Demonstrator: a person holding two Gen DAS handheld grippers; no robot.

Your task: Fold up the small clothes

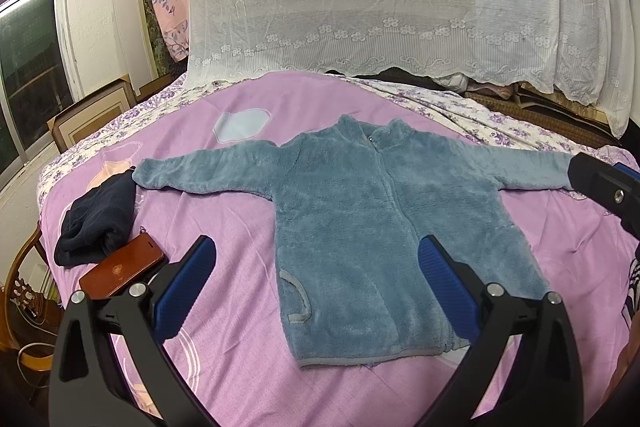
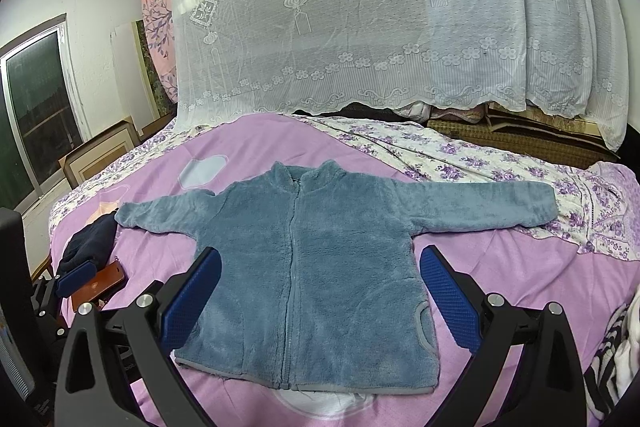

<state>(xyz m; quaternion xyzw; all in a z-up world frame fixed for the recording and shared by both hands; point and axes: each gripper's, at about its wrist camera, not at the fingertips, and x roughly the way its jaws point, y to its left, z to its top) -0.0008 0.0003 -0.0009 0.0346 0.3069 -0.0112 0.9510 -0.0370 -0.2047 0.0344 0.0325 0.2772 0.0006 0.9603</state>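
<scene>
fleece jacket (image 1: 380, 223) on the bed (image 1: 240, 367) looks soft and floppy, so we'd pinch its cuffs with both tongs, left (image 1: 316, 291) and right (image 2: 320, 299), now open.

Phone (image 1: 122, 269) partly behind gripper finger, striped cloth (image 2: 618, 343) cut off, perhaps clothing

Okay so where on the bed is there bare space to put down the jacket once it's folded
Bare purple cover lies beyond the blue fleece jacket, between its collar and the lace curtain. More shows under the right sleeve, toward the floral sheet. The left side is crowded: dark garment and brown phone case beside the left sleeve.
</scene>
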